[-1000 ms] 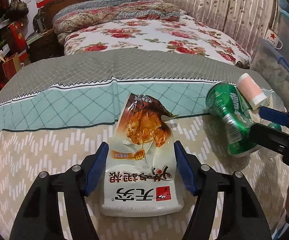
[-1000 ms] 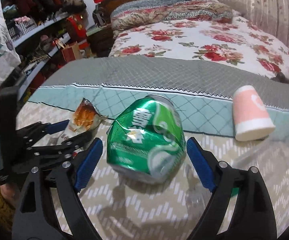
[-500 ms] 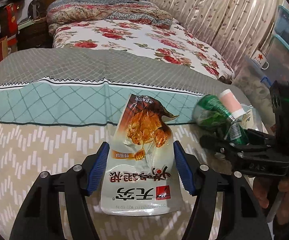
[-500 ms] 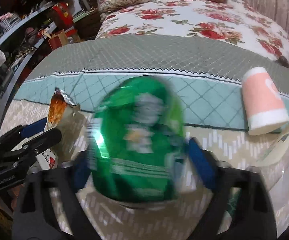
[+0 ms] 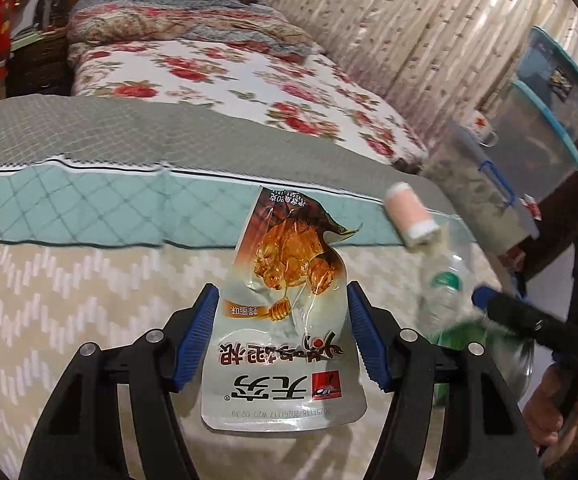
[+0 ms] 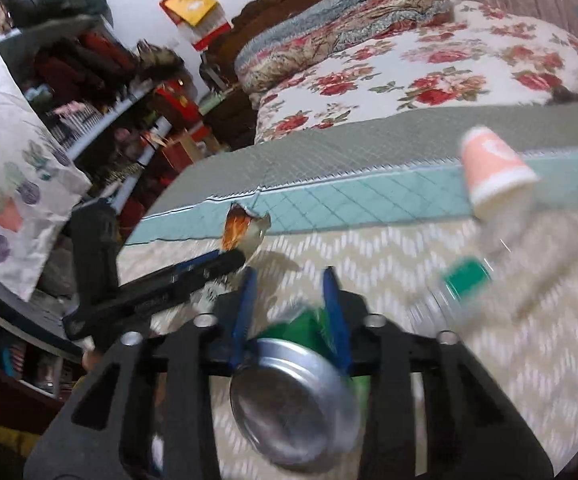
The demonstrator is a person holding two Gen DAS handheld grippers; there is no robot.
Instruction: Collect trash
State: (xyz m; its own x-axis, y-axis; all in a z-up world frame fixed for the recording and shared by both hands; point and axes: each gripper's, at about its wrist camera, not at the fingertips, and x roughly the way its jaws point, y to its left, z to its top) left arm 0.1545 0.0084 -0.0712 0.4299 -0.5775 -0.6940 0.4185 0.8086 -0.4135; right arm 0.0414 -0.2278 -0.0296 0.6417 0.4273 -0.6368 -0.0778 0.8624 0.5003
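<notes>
A white and brown snack wrapper [image 5: 285,320] lies between the fingers of my left gripper [image 5: 283,340], which is shut on it over the bed cover. Its torn top shows in the right wrist view [image 6: 245,226]. My right gripper [image 6: 291,316] is shut on a crushed green can [image 6: 301,392], tilted so its silver bottom faces the camera. The right gripper shows blurred at the right of the left wrist view [image 5: 529,320]. A pink paper cup [image 5: 409,216] [image 6: 493,168] lies on its side farther back. A clear plastic bottle with a green label [image 5: 445,284] [image 6: 469,276] lies near it.
The trash lies on a beige zigzag bed cover [image 5: 69,300] with a teal band [image 5: 89,208]. A floral bed [image 5: 229,72] is behind. Stacked plastic boxes [image 5: 541,128] stand at the right. Cluttered shelves [image 6: 89,92] stand at the left.
My right gripper has closed on the green can, lifted it and swung it right and toward me. My left gripper still holds the wrapper and has turned to the right.
</notes>
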